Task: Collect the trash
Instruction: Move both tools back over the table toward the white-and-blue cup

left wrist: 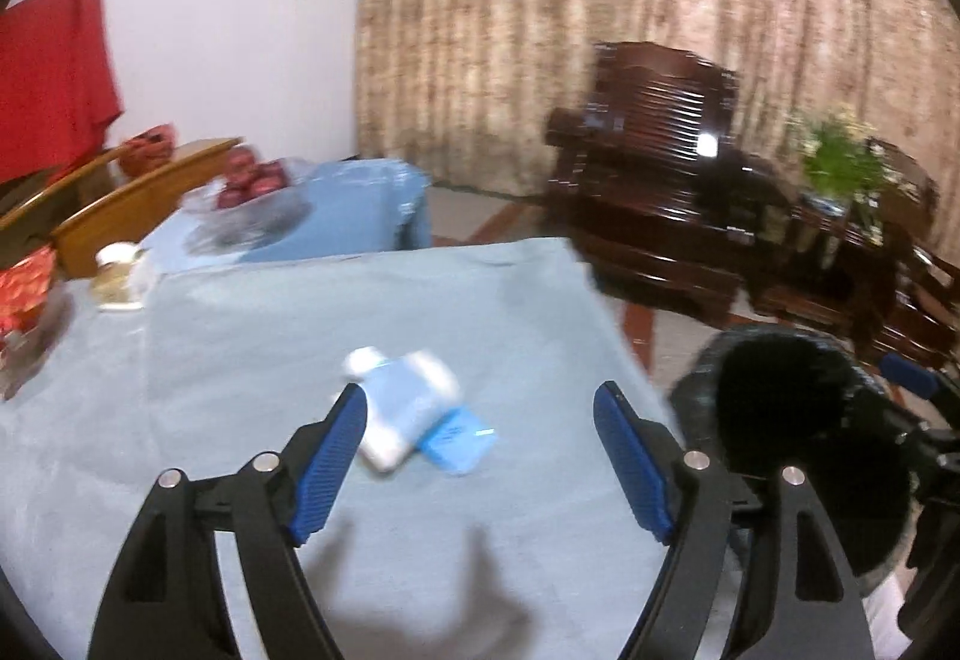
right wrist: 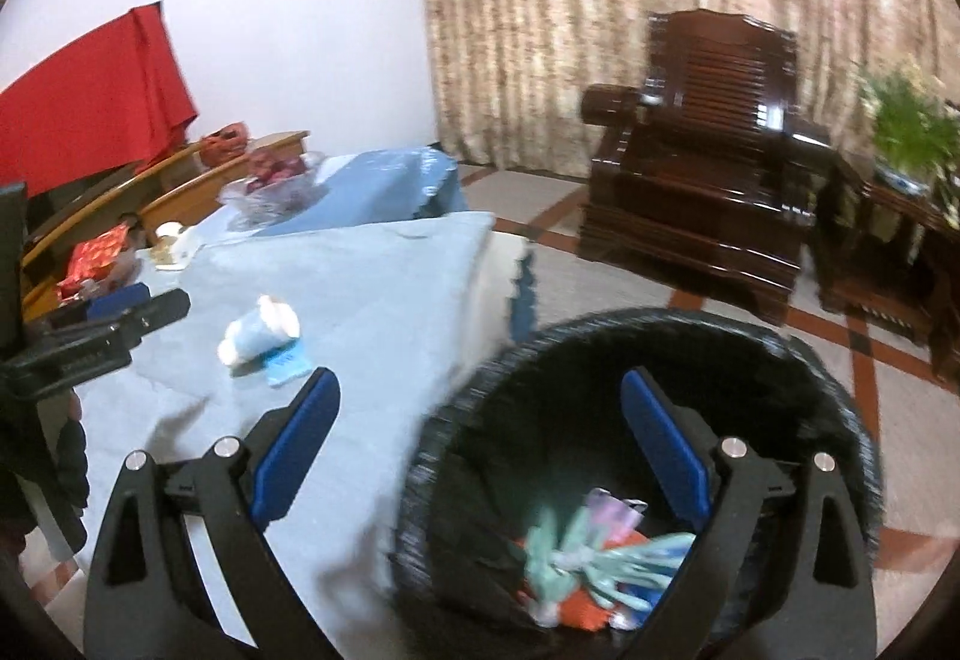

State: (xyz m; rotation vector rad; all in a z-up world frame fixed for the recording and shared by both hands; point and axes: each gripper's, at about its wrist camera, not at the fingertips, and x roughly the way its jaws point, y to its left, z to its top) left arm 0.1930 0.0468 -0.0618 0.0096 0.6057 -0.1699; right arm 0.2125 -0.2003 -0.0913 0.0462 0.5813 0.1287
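A crumpled white and pale blue bottle-like piece of trash [left wrist: 402,408] lies on the light blue tablecloth [left wrist: 300,336], with a small blue packet [left wrist: 459,441] against it. My left gripper [left wrist: 480,396] hovers open just above them, its left finger next to the bottle, nothing gripped. The same trash [right wrist: 258,336] and my left gripper [right wrist: 156,303] show at the left of the right wrist view. My right gripper [right wrist: 480,378] is open and holds nothing, over the rim of a black bin [right wrist: 660,318] beside the table. Pale green and orange wrappers [right wrist: 600,558] lie inside it.
A bowl of red fruit [left wrist: 252,180], a small jar [left wrist: 120,276] and red packets [left wrist: 24,294] sit at the table's far left. The black bin [left wrist: 780,408] stands off the table's right edge. A dark wooden armchair [right wrist: 708,180] and a plant [right wrist: 906,126] stand beyond.
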